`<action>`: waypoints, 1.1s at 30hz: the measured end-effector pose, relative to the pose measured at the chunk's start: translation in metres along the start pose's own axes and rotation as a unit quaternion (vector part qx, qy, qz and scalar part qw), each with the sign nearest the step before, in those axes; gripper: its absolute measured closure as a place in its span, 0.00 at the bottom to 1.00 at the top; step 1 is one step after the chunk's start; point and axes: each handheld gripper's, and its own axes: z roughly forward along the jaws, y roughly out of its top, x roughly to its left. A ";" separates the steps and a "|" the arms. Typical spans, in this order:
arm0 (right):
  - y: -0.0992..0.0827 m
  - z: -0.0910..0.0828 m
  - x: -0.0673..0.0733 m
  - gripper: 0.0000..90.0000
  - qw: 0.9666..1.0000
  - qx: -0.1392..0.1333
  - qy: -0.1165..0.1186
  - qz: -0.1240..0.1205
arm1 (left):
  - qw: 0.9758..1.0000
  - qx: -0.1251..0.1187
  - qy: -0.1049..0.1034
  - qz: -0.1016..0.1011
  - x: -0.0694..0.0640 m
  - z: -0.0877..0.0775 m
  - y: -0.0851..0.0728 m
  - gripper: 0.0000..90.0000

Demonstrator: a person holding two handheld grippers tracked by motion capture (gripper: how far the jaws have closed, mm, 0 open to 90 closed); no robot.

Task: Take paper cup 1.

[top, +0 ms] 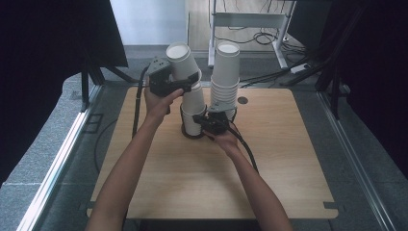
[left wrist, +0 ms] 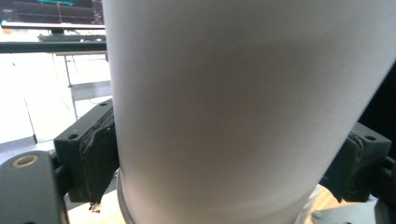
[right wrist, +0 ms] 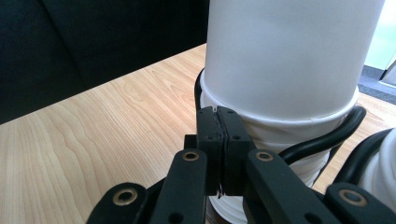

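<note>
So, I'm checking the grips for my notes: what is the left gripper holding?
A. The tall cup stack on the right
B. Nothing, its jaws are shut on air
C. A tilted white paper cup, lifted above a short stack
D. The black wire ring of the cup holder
C: the left gripper clamps a tilted cup by its sides, above the short stack.

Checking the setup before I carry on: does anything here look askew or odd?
Yes. The top cup, clamped by the left gripper, leans left off the left stack. The right stack stands straight. Nothing spilled or visibly damaged.
</note>
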 end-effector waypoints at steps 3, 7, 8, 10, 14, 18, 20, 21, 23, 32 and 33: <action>0.000 -0.001 0.000 0.98 1.000 0.000 -0.001 0.000 | 1.000 -0.002 -0.011 0.011 -0.005 -0.009 0.001 0.13; 0.000 -0.002 -0.001 0.97 1.000 -0.002 -0.004 -0.001 | 1.000 -0.004 -0.017 0.014 -0.008 -0.015 0.000 0.14; 0.000 -0.003 -0.001 0.97 1.000 -0.002 -0.004 0.000 | 1.000 -0.006 -0.020 0.015 -0.009 -0.017 -0.001 0.14; 0.001 -0.005 -0.001 0.97 1.000 -0.003 -0.005 -0.002 | 1.000 -0.008 -0.025 0.018 -0.011 -0.022 -0.004 0.14; 0.002 -0.010 0.001 0.96 1.000 -0.008 -0.005 -0.005 | 0.999 -0.007 -0.031 0.019 -0.014 -0.028 -0.008 0.14; 0.002 -0.014 0.003 0.95 1.000 -0.013 -0.002 -0.007 | 0.999 -0.008 -0.038 0.017 -0.017 -0.033 -0.011 0.14; -0.001 -0.019 0.004 0.93 1.000 -0.016 -0.001 -0.007 | 0.999 -0.007 -0.041 0.017 -0.019 -0.036 -0.013 0.14; -0.002 -0.020 0.004 0.92 1.000 -0.016 -0.002 -0.009 | 0.999 -0.008 -0.043 0.015 -0.020 -0.039 -0.015 0.14; -0.005 -0.024 0.005 0.90 1.000 -0.017 -0.003 -0.009 | 0.999 -0.009 -0.045 0.015 -0.022 -0.042 -0.018 0.14; -0.021 -0.055 0.012 0.76 0.999 -0.027 -0.008 -0.017 | 0.999 0.001 -0.047 0.025 -0.031 -0.056 -0.034 0.14; -0.022 -0.058 0.013 0.76 0.999 -0.031 -0.006 -0.016 | 0.999 0.001 -0.047 0.025 -0.031 -0.056 -0.034 0.14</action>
